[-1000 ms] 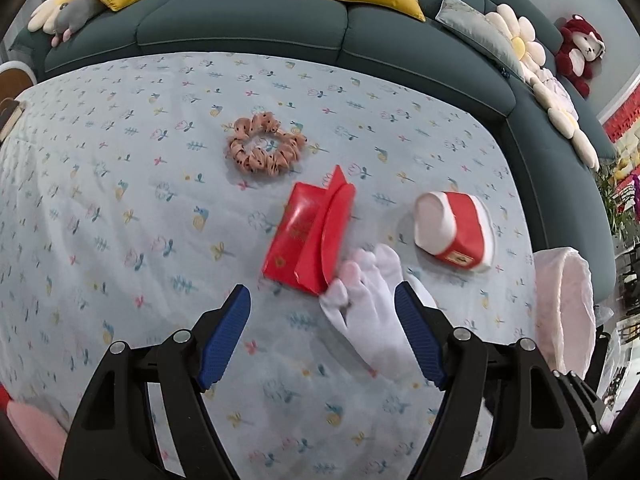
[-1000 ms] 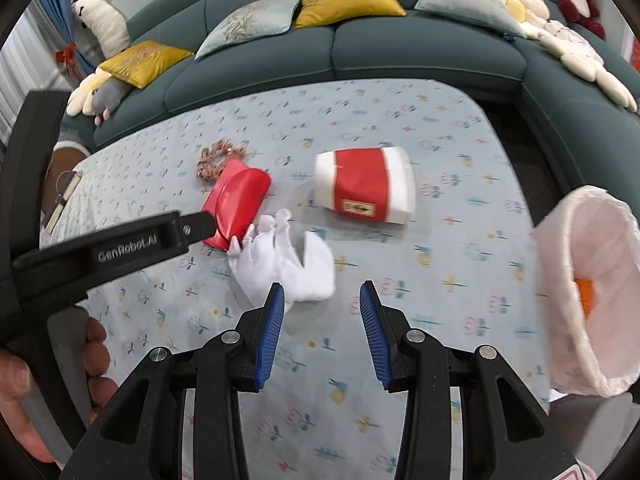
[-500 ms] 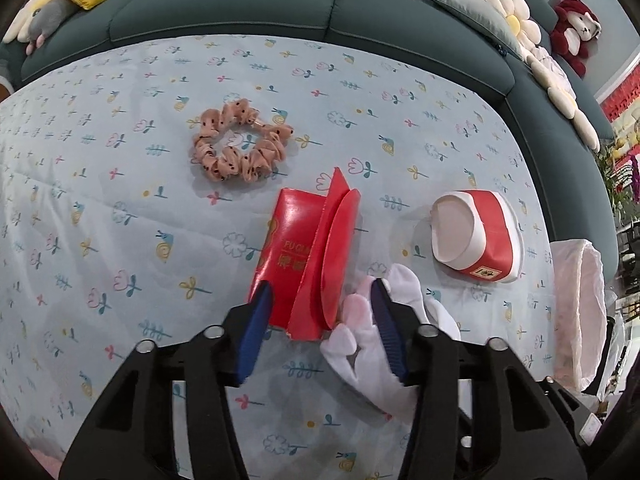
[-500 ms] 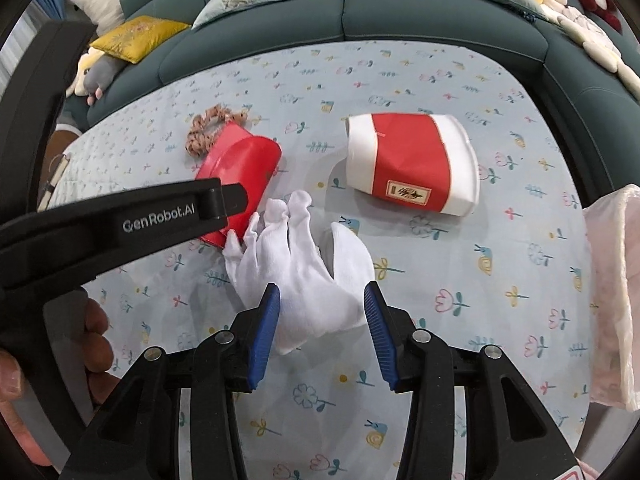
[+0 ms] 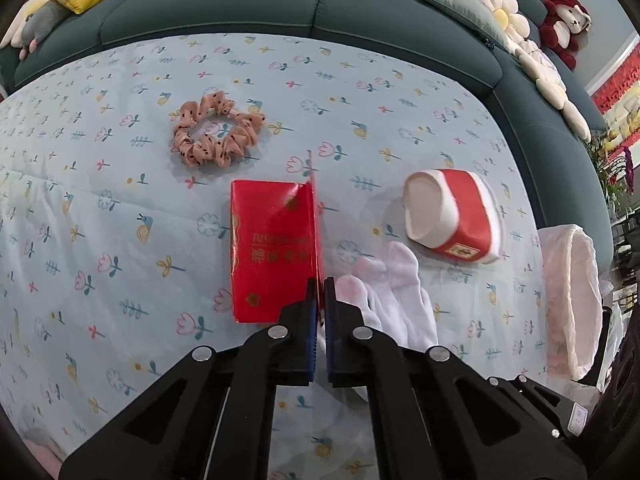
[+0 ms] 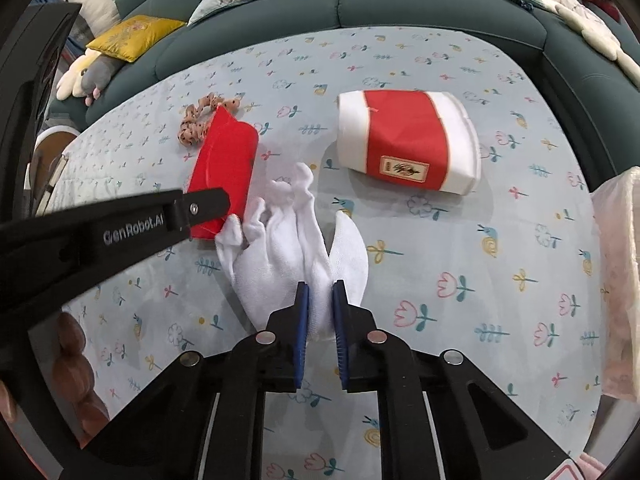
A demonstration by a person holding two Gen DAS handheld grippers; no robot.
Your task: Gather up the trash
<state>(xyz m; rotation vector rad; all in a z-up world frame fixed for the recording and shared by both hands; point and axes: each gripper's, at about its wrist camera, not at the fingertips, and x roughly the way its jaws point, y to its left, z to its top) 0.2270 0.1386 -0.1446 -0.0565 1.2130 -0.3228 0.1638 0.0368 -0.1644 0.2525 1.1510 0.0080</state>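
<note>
A red carton (image 5: 272, 248) lies on the flowered tablecloth (image 5: 120, 240) with its thin flap standing up. My left gripper (image 5: 319, 288) is shut on that flap. In the right wrist view the same carton (image 6: 224, 168) shows with the left gripper's black finger (image 6: 204, 206) across its near end. Just right of it lies a crumpled white glove (image 6: 288, 248). My right gripper (image 6: 320, 290) is closing, and its blue pads pinch the glove's cuff. The glove (image 5: 396, 300) is partly hidden behind the left gripper.
A crushed red-and-white paper cup (image 5: 452, 216) lies to the right, and a peach scrunchie (image 5: 216, 136) sits farther back. A pale pink bag (image 5: 568, 300) hangs open at the table's right edge. A dark green sofa (image 5: 280, 4) curves behind. A person's hand (image 6: 76, 352) shows at lower left.
Both grippers came down and closed. The left shifted from over the glove to the carton and shut on its flap. The right shut on the glove's cuff.
</note>
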